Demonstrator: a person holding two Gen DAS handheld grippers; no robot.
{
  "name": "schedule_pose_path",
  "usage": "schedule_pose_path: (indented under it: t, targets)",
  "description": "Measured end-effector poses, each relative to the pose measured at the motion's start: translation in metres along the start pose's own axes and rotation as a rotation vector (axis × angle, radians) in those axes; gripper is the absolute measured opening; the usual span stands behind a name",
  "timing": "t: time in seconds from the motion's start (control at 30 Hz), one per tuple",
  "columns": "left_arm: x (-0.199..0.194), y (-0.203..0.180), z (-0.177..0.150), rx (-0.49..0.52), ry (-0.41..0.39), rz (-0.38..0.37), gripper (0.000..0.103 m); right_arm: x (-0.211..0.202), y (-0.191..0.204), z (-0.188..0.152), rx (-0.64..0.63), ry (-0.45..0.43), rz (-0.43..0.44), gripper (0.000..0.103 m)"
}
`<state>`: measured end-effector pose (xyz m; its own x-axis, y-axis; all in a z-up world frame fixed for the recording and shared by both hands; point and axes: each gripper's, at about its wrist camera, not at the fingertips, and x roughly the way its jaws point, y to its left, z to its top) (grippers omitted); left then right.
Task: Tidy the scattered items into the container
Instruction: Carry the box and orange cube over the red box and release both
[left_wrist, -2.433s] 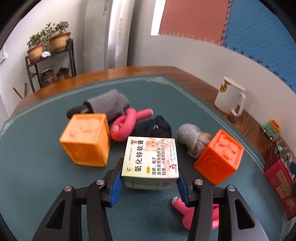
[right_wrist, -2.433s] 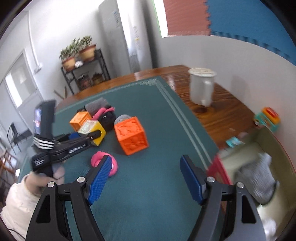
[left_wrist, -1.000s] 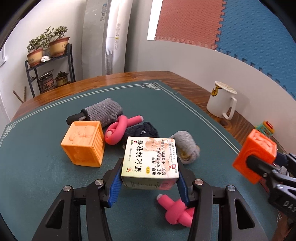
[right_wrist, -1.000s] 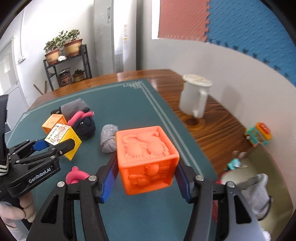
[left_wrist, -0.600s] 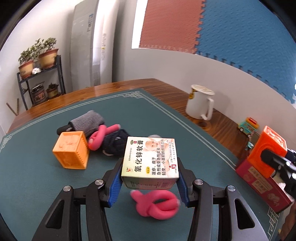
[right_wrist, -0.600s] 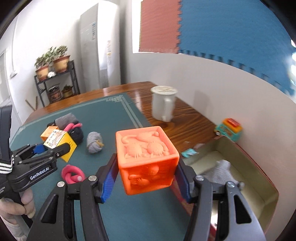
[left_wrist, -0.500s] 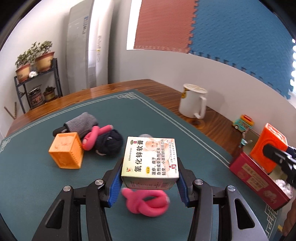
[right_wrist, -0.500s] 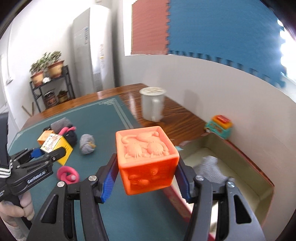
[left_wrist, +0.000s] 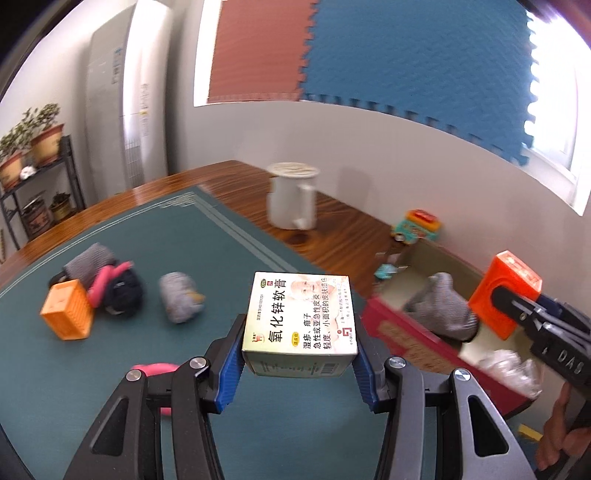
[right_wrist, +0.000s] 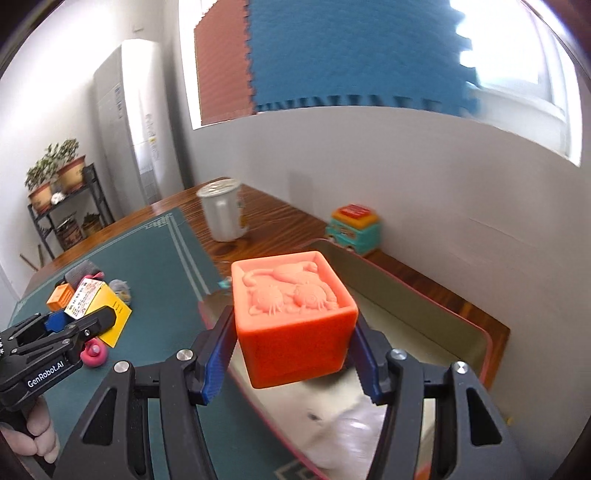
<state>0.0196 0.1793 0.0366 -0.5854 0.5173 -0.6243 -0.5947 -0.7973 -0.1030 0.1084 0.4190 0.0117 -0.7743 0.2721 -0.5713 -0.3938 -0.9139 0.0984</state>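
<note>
Left wrist view, fingers (left_wrist: 299, 363) clamping white ointment box (left_wrist: 301, 321), right fingers (right_wrist: 293, 360) gripping embossed orange cube (right_wrist: 293, 317)

Black gripper (left_wrist: 299, 363) frames, blue ribbed pads (left_wrist: 231, 363), silver screws.

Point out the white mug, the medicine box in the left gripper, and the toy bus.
white mug (left_wrist: 291, 197), left wrist view, on the front of its body.
medicine box (left_wrist: 301, 315), left wrist view, on its printed top face.
toy bus (right_wrist: 354, 229), right wrist view, on its teal side.
</note>
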Motion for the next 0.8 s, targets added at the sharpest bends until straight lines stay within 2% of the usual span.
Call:
schedule_pose_path:
  t: [0.2, 0.4, 0.57, 0.6, 0.67, 0.8]
  targets:
    - [0.012, -0.055, 0.009, 0.067, 0.009, -0.06, 0.052, -0.004, -0.048, -0.006, 0.068, 0.002, -0.037, 0.062]
    - [0.023, -0.098, 0.017, 0.12, 0.016, -0.107, 0.052, -0.01, -0.073, -0.012, 0.1, -0.004, -0.036, 0.063]
    - [0.03, -0.116, 0.021, 0.131, 0.024, -0.142, 0.057, -0.009, -0.077, -0.009, 0.111, -0.032, -0.041, 0.063]
    - [0.032, -0.118, 0.022, 0.128, 0.034, -0.147, 0.065, -0.01, -0.077, -0.009, 0.114, -0.037, -0.04, 0.066]
    - [0.034, -0.119, 0.022, 0.122, 0.039, -0.153, 0.071, -0.012, -0.078, -0.008, 0.119, -0.047, -0.038, 0.069]
    - [0.034, -0.116, 0.021, 0.121, 0.034, -0.15, 0.071, -0.014, -0.075, -0.007, 0.123, -0.051, -0.037, 0.07]
